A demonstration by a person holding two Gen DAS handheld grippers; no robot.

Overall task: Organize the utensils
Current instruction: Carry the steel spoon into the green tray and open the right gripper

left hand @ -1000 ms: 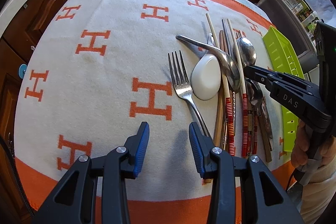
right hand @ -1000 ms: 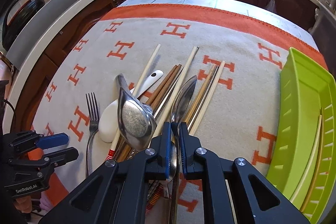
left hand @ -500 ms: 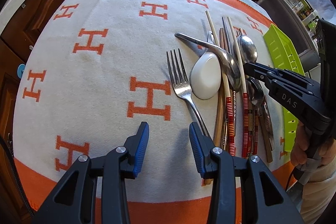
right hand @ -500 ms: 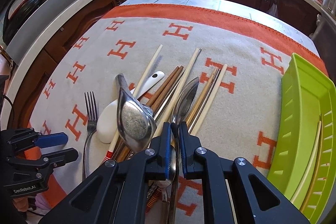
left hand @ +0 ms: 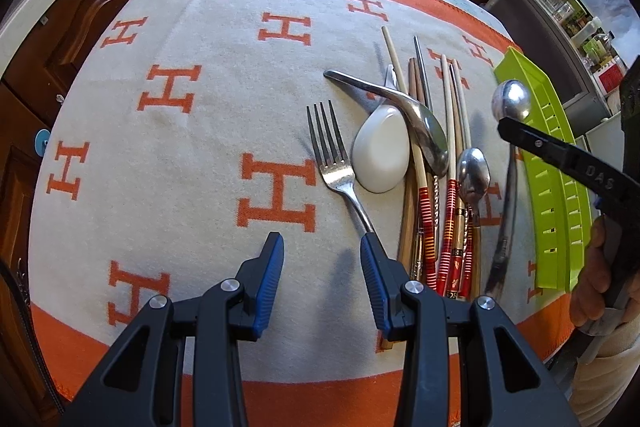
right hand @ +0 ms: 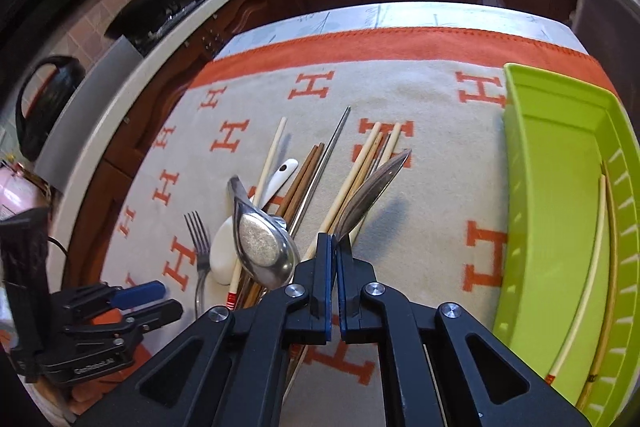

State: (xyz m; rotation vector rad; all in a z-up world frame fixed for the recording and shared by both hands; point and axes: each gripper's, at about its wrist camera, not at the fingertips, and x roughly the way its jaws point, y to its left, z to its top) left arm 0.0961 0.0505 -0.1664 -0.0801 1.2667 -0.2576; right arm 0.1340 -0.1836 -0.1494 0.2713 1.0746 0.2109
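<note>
At three o'clock of the utensil heap, in the left wrist view, the right tool (left hand: 505, 125) has a long steel spoon (left hand: 511, 102) pinched tight by the neck just below the bowl, handle trailing down toward the blanket. Right wrist view: bowl edge-on, poking out past the shut tips at twelve o'clock. Jaws closing the last fraction on the metal.

Green tray (right hand: 560, 163) sits at three o'clock on the blanket-covered worktop (left hand: 168, 155); two chopsticks already lie along its far-right slot.

Left tool (left hand: 322, 259) hangs half-wide over bare blanket, nothing between its pads; fork (left hand: 334, 163) handle runs just past its right finger.

Doing the carry well:
- Lift until the handle tip clears the remaining chopsticks (left hand: 448, 211) and small spoon (left hand: 474, 171); whether it already has is hard to judge, the handle is blurred.
- Swing right, keep the spoon parallel to the tray's long axis.
- Thin neck may pivot in the grip; move slowly and lower it before releasing.
- Place in the wide compartment, not onto the chopsticks.
</note>
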